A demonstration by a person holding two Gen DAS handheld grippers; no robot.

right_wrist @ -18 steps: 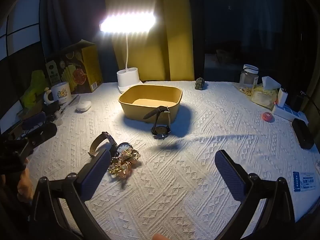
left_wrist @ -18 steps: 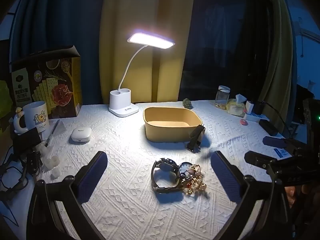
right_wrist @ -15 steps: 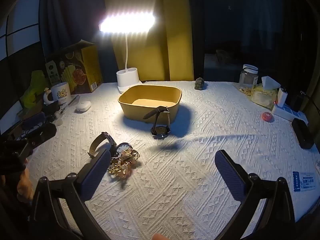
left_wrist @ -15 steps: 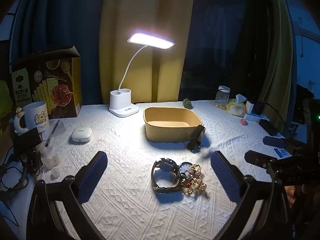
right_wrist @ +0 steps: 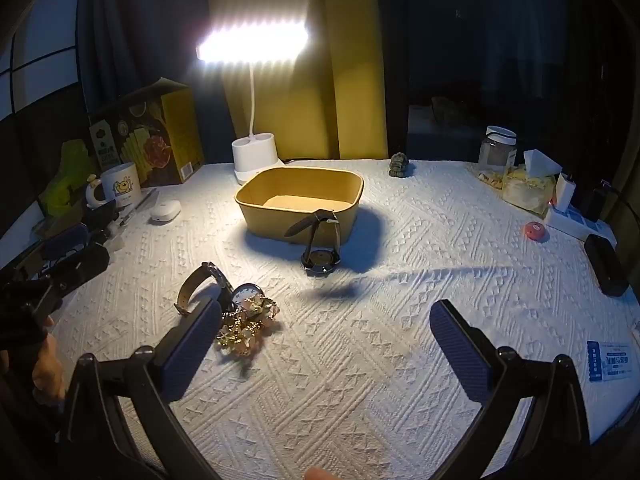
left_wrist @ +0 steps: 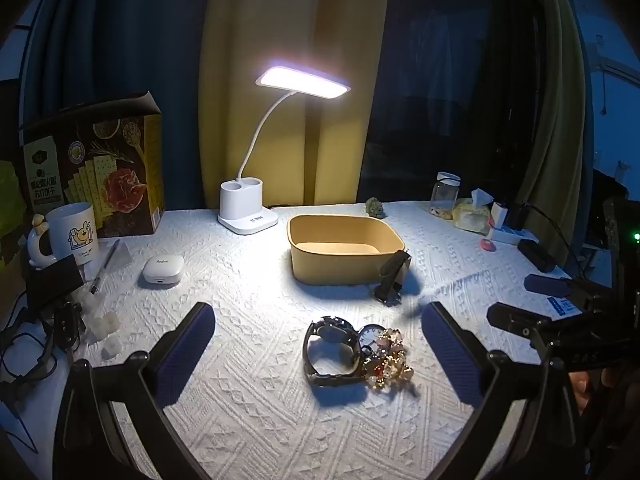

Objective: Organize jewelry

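A yellow box (left_wrist: 346, 249) (right_wrist: 300, 205) stands open mid-table with nothing visible inside. A black-strap watch (left_wrist: 392, 277) (right_wrist: 322, 246) leans against its near side. A metal-band watch (left_wrist: 330, 350) (right_wrist: 206, 286), a small clock-face piece (left_wrist: 372, 338) (right_wrist: 248, 293) and a heap of gold bead jewelry (left_wrist: 388, 364) (right_wrist: 246, 322) lie together on the cloth. My left gripper (left_wrist: 318, 356) is open and empty, hovering with the heap between its fingers. My right gripper (right_wrist: 326, 354) is open and empty, right of the heap.
A lit desk lamp (left_wrist: 248, 216) stands behind the box. A cracker box (left_wrist: 96, 176), mug (left_wrist: 74, 232), white earbud case (left_wrist: 162, 270) and cables lie left. A jar (left_wrist: 444, 194), tissues (left_wrist: 474, 210), power strip (right_wrist: 576, 218) and black case (right_wrist: 606, 258) lie right.
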